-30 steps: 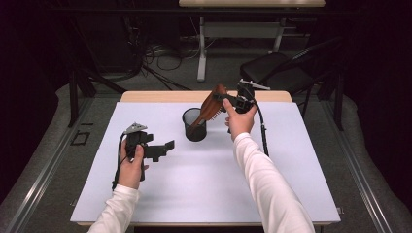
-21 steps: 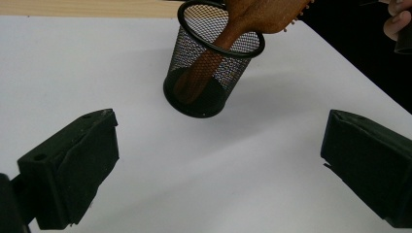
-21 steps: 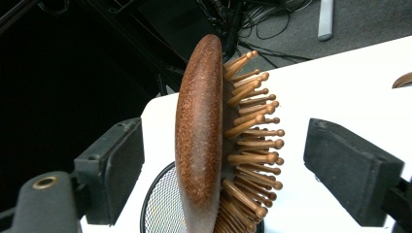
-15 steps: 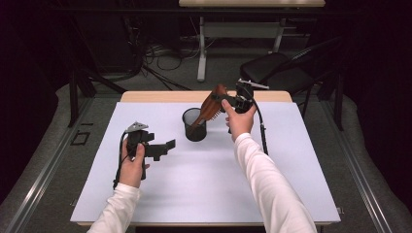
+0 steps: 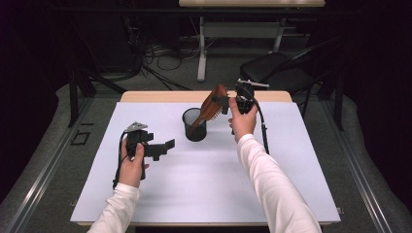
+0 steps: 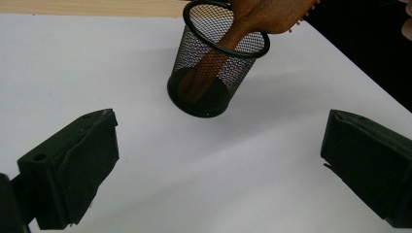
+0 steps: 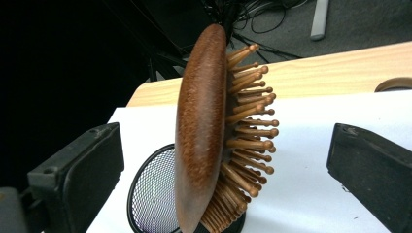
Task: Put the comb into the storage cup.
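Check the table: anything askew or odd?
Mostly fine. The wooden hairbrush stands handle-down in the mesh cup and leans over its rim, not upright. The right gripper has just opened, its jaws either side of the brush head, not pressing it.

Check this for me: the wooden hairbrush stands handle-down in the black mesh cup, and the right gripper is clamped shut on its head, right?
Not quite. The wooden hairbrush does stand handle-down in the black mesh cup, but the right gripper is not clamped on it. The right gripper view shows its jaws, which have just been opening, standing wide apart, with gaps on both sides of the brush head.
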The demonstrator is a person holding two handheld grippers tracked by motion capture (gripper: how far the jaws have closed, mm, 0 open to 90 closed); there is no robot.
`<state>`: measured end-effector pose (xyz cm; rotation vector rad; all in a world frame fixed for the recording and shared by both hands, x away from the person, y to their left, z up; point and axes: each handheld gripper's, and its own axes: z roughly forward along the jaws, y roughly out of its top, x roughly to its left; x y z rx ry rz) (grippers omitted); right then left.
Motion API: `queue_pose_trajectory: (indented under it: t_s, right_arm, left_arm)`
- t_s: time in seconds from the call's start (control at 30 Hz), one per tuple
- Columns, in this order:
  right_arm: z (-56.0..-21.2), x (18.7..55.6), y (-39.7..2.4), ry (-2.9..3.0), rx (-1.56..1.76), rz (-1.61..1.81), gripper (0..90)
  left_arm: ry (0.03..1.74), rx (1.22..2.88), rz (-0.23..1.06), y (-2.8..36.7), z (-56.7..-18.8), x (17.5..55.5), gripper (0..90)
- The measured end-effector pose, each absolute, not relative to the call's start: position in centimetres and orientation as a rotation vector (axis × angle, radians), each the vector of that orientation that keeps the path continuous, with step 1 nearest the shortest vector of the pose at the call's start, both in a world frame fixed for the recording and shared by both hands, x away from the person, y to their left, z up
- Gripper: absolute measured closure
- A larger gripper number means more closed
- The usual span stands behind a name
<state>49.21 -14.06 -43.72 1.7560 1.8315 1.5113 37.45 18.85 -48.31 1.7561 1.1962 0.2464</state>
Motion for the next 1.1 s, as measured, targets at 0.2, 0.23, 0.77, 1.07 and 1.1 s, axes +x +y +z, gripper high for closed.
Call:
queue_pose_trajectory:
  t_s: [0.2,0.23,0.77,1.07,1.1]
  right_arm:
    - [-43.4,49.0,-14.1,1.814,1.74,1.549,0.0]
    - [-43.3,49.0,-14.2,1.821,1.734,1.558,0.0]
    - [-43.0,48.8,-14.6,1.847,1.693,1.511,0.0]
    - [-42.5,48.4,-15.3,1.891,1.645,1.48,0.0]
    - [-42.4,48.4,-15.3,1.899,1.633,1.473,0.0]
  left_arm:
    - [1.195,1.756,0.241,18.9,-48.3,37.6,0.3]
    - [1.196,1.759,0.241,18.9,-48.3,37.7,0.3]
    - [1.191,1.753,0.235,19.2,-48.2,37.5,0.3]
    - [1.191,1.752,0.24,19.6,-48.0,37.4,0.3]
    - [1.192,1.752,0.239,19.7,-48.0,37.4,0.3]
